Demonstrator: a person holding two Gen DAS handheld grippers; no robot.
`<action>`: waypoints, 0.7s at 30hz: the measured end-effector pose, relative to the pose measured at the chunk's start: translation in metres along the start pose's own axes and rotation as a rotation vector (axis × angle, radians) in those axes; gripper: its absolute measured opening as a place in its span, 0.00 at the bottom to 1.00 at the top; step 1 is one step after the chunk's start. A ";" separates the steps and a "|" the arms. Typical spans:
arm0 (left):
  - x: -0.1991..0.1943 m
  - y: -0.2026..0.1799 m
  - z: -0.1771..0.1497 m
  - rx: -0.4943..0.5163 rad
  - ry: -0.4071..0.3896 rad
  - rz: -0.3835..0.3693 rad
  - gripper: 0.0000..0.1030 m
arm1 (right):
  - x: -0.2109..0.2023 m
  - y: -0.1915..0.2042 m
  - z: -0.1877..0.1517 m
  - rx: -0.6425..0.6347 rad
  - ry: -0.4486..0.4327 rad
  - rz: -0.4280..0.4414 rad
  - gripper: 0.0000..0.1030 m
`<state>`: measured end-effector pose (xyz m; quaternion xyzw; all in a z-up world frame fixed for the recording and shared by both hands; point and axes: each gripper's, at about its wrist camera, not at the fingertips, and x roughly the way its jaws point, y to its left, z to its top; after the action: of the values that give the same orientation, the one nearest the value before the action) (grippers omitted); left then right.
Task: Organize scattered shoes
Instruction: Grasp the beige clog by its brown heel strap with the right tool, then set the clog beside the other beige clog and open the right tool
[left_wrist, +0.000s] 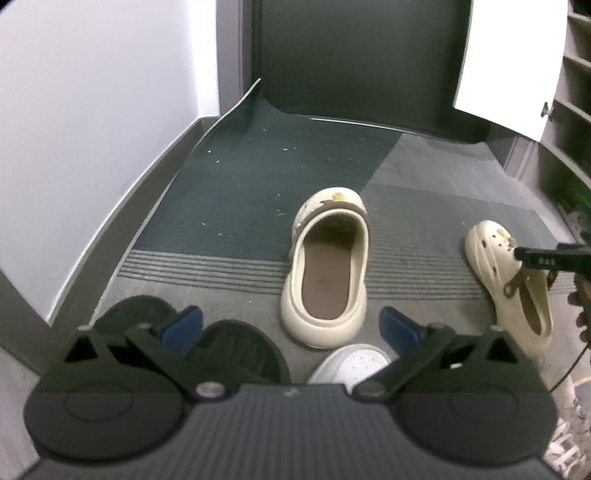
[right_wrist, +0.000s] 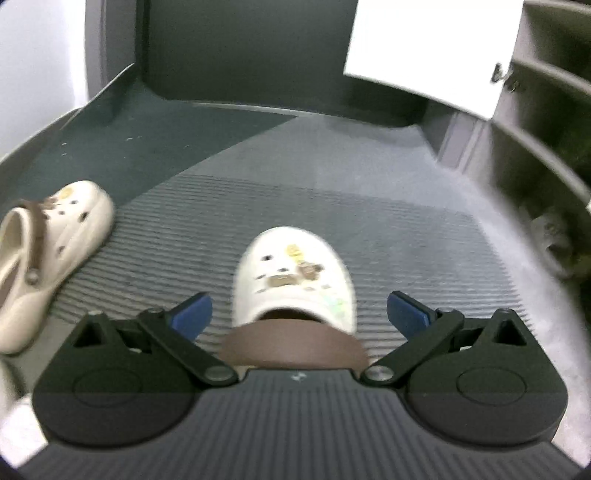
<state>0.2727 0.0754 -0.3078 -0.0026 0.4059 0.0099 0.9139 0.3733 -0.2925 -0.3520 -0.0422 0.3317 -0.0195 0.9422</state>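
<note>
Two cream clogs with charms and brown straps lie on the ribbed grey carpet. In the left wrist view one clog (left_wrist: 325, 273) sits just ahead of my open left gripper (left_wrist: 290, 328), heel toward me and untouched. The other clog (left_wrist: 509, 284) lies to the right, with a dark finger (left_wrist: 539, 258) of the right gripper over its strap. In the right wrist view that clog (right_wrist: 295, 273) is between the wide-apart blue pads of my right gripper (right_wrist: 299, 314), which is open. Its brown strap (right_wrist: 291, 350) is close to the gripper body. The first clog (right_wrist: 51, 251) is at the left.
A pair of black slippers (left_wrist: 236, 350) and a white sneaker toe (left_wrist: 351, 363) lie right under the left gripper. A shoe rack (right_wrist: 535, 147) with open shelves stands on the right, with a dim shoe (right_wrist: 554, 240) inside. A dark green mat (left_wrist: 266, 177) and a wall are ahead.
</note>
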 end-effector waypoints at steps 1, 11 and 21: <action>0.003 -0.002 0.000 -0.004 0.008 0.006 1.00 | -0.005 -0.001 -0.001 -0.002 -0.024 0.011 1.00; 0.013 -0.019 -0.001 0.009 0.054 -0.038 1.00 | -0.039 -0.001 -0.021 -0.053 -0.148 0.043 0.87; 0.014 -0.012 -0.002 -0.012 0.068 -0.017 1.00 | -0.020 -0.005 -0.011 0.078 -0.102 0.064 0.44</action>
<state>0.2804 0.0636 -0.3195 -0.0121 0.4365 0.0045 0.8996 0.3504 -0.2973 -0.3473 0.0041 0.2835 -0.0003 0.9590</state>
